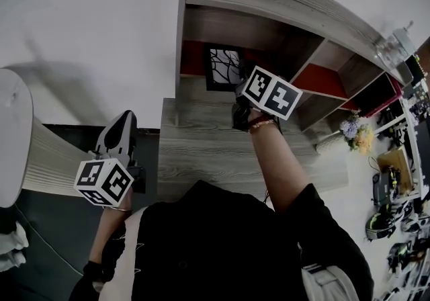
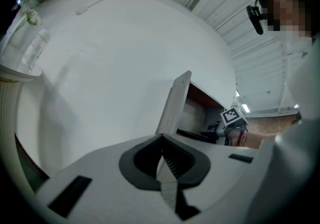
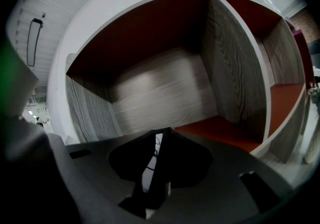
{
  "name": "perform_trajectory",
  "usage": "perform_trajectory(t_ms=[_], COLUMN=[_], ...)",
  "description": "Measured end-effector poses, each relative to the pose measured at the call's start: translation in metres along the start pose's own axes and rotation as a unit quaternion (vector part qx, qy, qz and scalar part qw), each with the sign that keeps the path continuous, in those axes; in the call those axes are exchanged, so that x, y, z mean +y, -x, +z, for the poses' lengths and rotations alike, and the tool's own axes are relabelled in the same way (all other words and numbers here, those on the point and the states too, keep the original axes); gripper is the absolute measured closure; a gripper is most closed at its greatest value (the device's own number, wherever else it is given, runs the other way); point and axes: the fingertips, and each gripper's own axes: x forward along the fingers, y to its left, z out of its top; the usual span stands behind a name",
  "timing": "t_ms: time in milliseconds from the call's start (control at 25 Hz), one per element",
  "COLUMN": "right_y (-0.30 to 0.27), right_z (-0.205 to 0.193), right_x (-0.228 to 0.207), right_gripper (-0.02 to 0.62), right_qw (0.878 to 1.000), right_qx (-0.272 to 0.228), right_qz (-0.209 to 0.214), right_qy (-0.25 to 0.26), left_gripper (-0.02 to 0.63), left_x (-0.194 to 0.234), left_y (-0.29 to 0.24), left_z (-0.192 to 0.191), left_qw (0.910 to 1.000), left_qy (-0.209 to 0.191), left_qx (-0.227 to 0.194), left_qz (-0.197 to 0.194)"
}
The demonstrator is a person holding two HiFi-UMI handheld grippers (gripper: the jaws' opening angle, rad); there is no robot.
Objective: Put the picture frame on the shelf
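The picture frame (image 1: 224, 68), black-edged with a white sheet of dark branches, stands upright in the leftmost red-backed compartment of the grey wooden shelf (image 1: 269, 7). My right gripper (image 1: 240, 95) reaches into that compartment from the frame's right, its fingertips hidden behind its marker cube. In the right gripper view the frame (image 3: 152, 160) shows edge-on between the jaws of the right gripper (image 3: 159, 138), which are shut on it. My left gripper (image 1: 121, 133) hangs low at the left, away from the shelf. It is shut and holds nothing (image 2: 161, 143).
A grey wood-grain ledge (image 1: 222, 148) juts out below the compartments. A round white table (image 1: 13, 138) with a clear bottle (image 2: 34, 48) stands at the left. A flower bunch (image 1: 356, 133) and floor clutter (image 1: 393, 205) lie to the right. More compartments open rightward (image 3: 285, 98).
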Motion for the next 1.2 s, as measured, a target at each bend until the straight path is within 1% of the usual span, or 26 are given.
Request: perform_trajectory(t_ms=[80,120,160,280,360,480,560,600,680,760,840,920,1000,1040,1120,1200], right_y=[0.007,0.012,0.018,0.036,0.051,0.075,0.088,0.094,0.104,0.113,0.120,0.124,0.129,0.131,0.135,0.139], right_z=[0.009,0.014,0.018,0.027,0.030,0.027,0.019,0.013,-0.002,-0.018,-0.029,-0.035,-0.039,-0.041,-0.044,-0.043], right_x=[0.000,-0.002,-0.004,-0.006,-0.003,0.003,0.006,0.009,0.016,0.020,0.019,0.018,0.016,0.014,0.011,0.008], right_gripper=[0.509,0.534,0.580,0.599,0.600,0.600,0.600,0.598,0.594,0.594,0.594,0.594,0.594,0.594,0.594,0.594], right_qw=[1.000,0.999,0.999,0.994,0.986,0.967,0.958,0.957,0.960,0.968,0.980,0.988,0.991,0.992,0.991,0.990], right_qx=[-0.017,-0.028,-0.039,-0.072,-0.097,-0.131,-0.141,-0.140,-0.129,-0.117,-0.112,-0.111,-0.109,-0.107,-0.102,-0.102], right_qz=[0.006,0.006,0.006,0.019,0.047,0.093,0.115,0.123,0.134,0.131,0.112,0.093,0.075,0.068,0.061,0.060], right_qy=[-0.012,-0.022,-0.033,-0.079,-0.124,-0.196,-0.221,-0.223,-0.210,-0.179,-0.124,-0.054,0.006,0.028,0.058,0.075], left_gripper=[0.594,0.594,0.594,0.594,0.594,0.594,0.594,0.594,0.594,0.594,0.594,0.594,0.594,0.594,0.594,0.594], left_x=[-0.001,-0.001,-0.002,-0.007,-0.012,-0.022,-0.029,-0.033,-0.041,-0.046,-0.051,-0.057,-0.065,-0.069,-0.077,-0.086], left_y=[-0.002,-0.004,-0.005,-0.011,-0.016,-0.022,-0.025,-0.026,-0.027,-0.025,-0.025,-0.027,-0.028,-0.028,-0.028,-0.028], left_z=[0.002,0.002,0.003,0.003,0.002,0.000,-0.003,-0.005,-0.011,-0.018,-0.023,-0.028,-0.033,-0.036,-0.038,-0.039], left_qw=[1.0000,1.0000,1.0000,0.9997,0.9993,0.9981,0.9969,0.9962,0.9946,0.9930,0.9918,0.9908,0.9899,0.9894,0.9890,0.9895], left_qy=[-0.001,-0.001,-0.001,-0.004,-0.006,-0.009,-0.010,-0.010,-0.012,-0.015,-0.017,-0.020,-0.021,-0.022,-0.022,-0.022], left_qx=[0.001,0.001,0.002,0.007,0.012,0.019,0.026,0.030,0.038,0.045,0.049,0.051,0.054,0.056,0.058,0.056], left_qz=[-0.005,-0.007,-0.010,-0.022,-0.035,-0.058,-0.074,-0.081,-0.096,-0.108,-0.117,-0.124,-0.130,-0.132,-0.134,-0.132])
